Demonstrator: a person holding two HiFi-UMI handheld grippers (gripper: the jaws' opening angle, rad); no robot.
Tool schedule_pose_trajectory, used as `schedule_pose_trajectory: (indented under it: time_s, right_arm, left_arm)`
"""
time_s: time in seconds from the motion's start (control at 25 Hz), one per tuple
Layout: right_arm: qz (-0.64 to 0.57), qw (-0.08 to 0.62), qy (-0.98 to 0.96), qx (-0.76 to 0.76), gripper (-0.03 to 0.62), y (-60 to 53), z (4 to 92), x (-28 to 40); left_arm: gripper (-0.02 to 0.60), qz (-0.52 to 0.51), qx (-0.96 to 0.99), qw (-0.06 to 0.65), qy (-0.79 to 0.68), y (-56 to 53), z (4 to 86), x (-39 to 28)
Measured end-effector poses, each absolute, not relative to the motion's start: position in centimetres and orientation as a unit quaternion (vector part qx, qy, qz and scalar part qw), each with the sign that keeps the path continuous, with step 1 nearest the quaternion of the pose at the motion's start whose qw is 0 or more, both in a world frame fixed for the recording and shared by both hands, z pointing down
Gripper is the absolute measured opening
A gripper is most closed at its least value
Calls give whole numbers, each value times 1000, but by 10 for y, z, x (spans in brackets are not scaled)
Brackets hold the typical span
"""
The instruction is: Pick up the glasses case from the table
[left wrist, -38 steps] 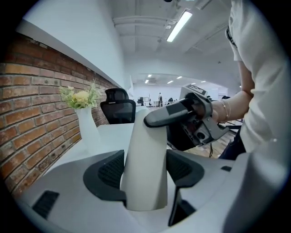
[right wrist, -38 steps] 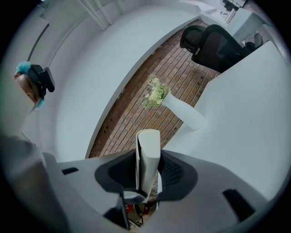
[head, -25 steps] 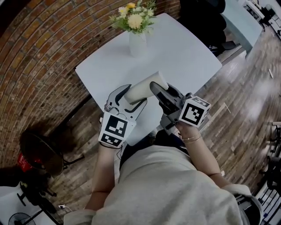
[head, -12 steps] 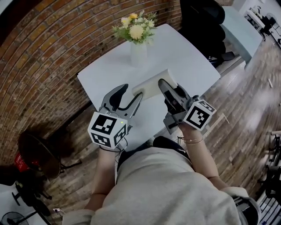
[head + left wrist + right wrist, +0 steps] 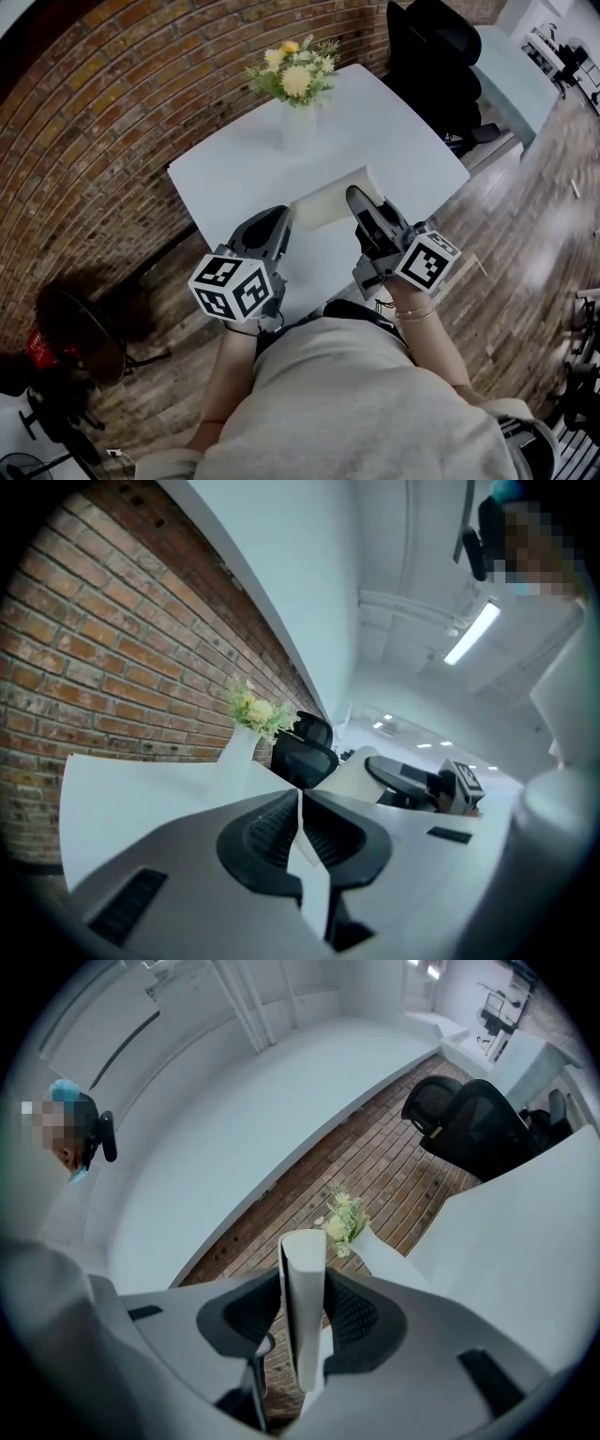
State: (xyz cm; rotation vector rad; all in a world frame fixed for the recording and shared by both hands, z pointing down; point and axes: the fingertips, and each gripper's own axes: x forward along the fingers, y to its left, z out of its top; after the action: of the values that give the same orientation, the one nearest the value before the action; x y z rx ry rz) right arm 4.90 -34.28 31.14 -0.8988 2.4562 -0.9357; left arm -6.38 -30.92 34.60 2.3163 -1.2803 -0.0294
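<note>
Glasses case (image 5: pixel 328 199) sits clamped in right gripper (image 5: pixel 302 1288) (clear of the tabletop (image 5: pixel 394 131)); left gripper (image 5: pixel 300 803) alongside has just closed, empty.

The glasses case (image 5: pixel 324 203) sits between the jaws of the right gripper (image 5: pixel 360 203); the left gripper (image 5: pixel 271 227) lies just left of it; the vase (image 5: pixel 298 128) stands beyond both, on the table (image 5: pixel 405 141).

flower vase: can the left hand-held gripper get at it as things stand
Probably yes: only bare table lies between the vase and the left hand-held gripper, though its shut jaws must open first.

Open tabletop (image 5: pixel 403 141) right of the flower vase (image 5: pixel 298 131)
</note>
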Motion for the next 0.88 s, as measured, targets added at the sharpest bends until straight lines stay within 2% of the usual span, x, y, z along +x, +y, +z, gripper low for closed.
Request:
schedule_pose_trajectory:
  time_s: [0.4,0.88]
  right_arm:
    - [-339,171,867,-322,140,-333,319,39]
    - [-337,168,869,-321,140,-326,320,39]
  left_arm:
    - [8,62,823,267,-497,-297,379,-67]
    - [8,49,836,282,-468,-293,379,-62]
